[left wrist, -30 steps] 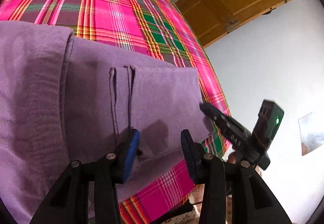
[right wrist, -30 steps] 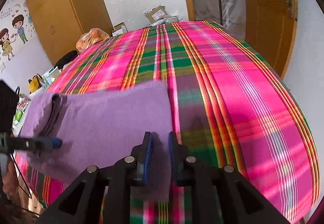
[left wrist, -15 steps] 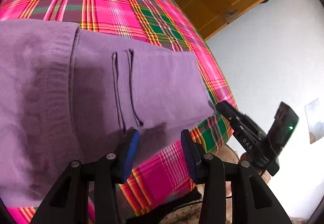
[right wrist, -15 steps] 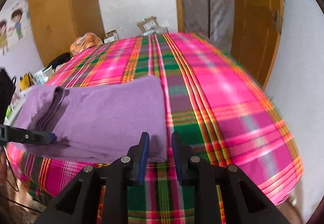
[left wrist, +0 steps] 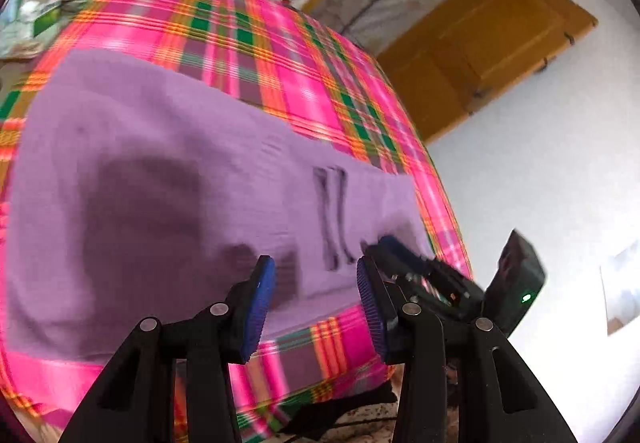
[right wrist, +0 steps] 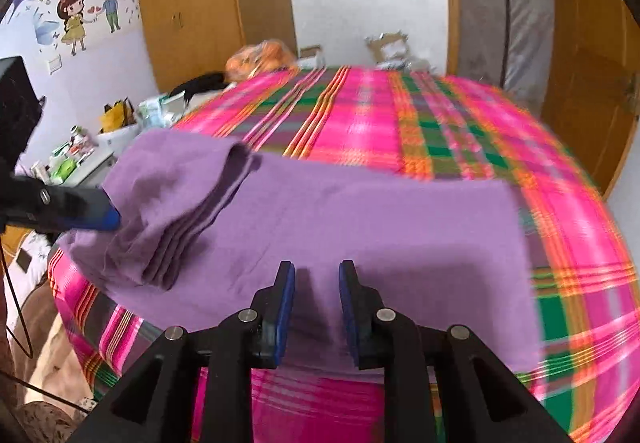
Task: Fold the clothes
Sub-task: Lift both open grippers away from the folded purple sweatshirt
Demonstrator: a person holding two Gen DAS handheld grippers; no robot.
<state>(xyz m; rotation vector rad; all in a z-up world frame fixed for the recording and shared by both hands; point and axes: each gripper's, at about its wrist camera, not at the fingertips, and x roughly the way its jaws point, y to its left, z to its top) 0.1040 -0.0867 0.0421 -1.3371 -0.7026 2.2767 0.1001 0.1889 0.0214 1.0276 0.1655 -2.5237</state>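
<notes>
A purple garment (left wrist: 168,179) lies folded on the pink plaid bed (left wrist: 256,43), with two dark drawstrings (left wrist: 334,219) on its top layer. In the right wrist view the purple garment (right wrist: 380,227) has a thicker stack of folded layers (right wrist: 180,203) at its left end. My left gripper (left wrist: 314,295) hovers open over the garment's near hem with nothing between its fingers. My right gripper (right wrist: 316,307) is also open above the near hem, holding nothing. Each gripper shows in the other's view: the right gripper (left wrist: 386,245) by the drawstrings, the left gripper (right wrist: 108,217) by the thick stack.
The plaid bed (right wrist: 460,115) drops off at its near edge just below both grippers. A wooden wardrobe (right wrist: 192,3) and a door (right wrist: 592,43) stand behind. Cluttered items (right wrist: 72,159) sit left of the bed; an orange bag (right wrist: 264,55) and boxes lie beyond its far end.
Both grippers have drawn back from the garment towards the bed's near edge and shifted left. The right gripper's jaws stand wider apart than a second ago. The garment lies flat.
</notes>
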